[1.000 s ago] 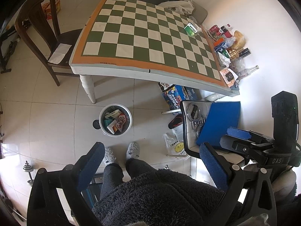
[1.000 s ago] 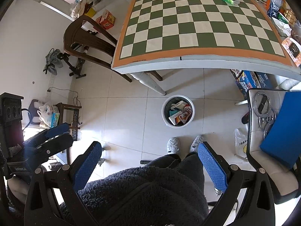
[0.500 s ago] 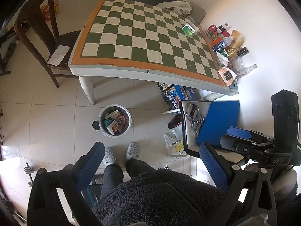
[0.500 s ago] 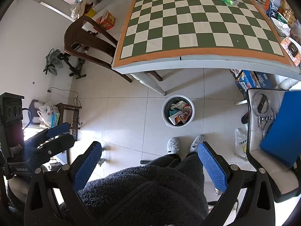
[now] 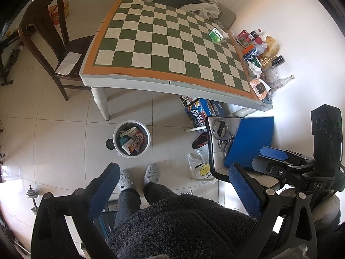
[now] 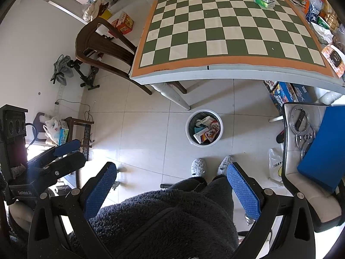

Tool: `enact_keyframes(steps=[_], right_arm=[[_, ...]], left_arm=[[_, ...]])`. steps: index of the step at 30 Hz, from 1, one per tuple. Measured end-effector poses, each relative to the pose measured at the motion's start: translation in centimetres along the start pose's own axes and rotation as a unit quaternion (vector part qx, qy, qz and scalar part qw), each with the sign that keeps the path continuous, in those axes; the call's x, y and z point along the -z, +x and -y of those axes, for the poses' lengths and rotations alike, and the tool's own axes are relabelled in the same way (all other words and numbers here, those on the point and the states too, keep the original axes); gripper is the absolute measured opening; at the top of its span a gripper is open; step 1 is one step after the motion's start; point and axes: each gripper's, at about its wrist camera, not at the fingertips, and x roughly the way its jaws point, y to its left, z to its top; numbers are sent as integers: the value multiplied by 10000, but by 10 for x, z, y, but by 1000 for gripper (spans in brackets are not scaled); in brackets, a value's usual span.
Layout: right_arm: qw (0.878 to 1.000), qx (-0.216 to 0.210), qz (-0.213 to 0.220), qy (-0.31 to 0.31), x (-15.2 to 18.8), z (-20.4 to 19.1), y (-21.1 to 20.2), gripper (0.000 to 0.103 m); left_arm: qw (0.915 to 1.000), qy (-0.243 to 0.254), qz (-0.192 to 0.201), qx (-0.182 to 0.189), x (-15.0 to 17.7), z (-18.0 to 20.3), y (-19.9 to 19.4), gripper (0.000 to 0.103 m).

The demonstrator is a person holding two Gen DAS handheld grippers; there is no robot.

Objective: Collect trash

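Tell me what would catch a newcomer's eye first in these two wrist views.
The green-and-cream checkered table fills the upper half of both views, bare except for a green and white box near its far right corner and clutter along its right edge. Below its near edge a white bin full of packaging stands on the tiled floor, just ahead of the person's grey slippers. Both the left gripper and right gripper hang open and empty.

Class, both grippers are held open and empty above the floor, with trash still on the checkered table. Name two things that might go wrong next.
1. The green-and-white box lies far across the table, so reaching it may mean a long stretch.
2. The bin already looks crowded with packets; a dropped item might bounce out.
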Motion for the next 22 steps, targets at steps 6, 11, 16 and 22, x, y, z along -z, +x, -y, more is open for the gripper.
enact_keyframes(steps=[6,11,16,22], right_arm=[[10000,4,-1,-9,1,-1,0,103],[10000,4,6,2,1,0,0,103],[10000,3,-8,-17,1,-1,-1,103],[10000,-29,-15,-31,3,-3,-3,103]], left_arm=[[10000,26,-6,11,-1,0,-2,103],[10000,31,-4,7,-1,0,-2,103],[10000,28,-4,5,1,0,-2,103],[10000,71,13,2,-6,1,-7,103]])
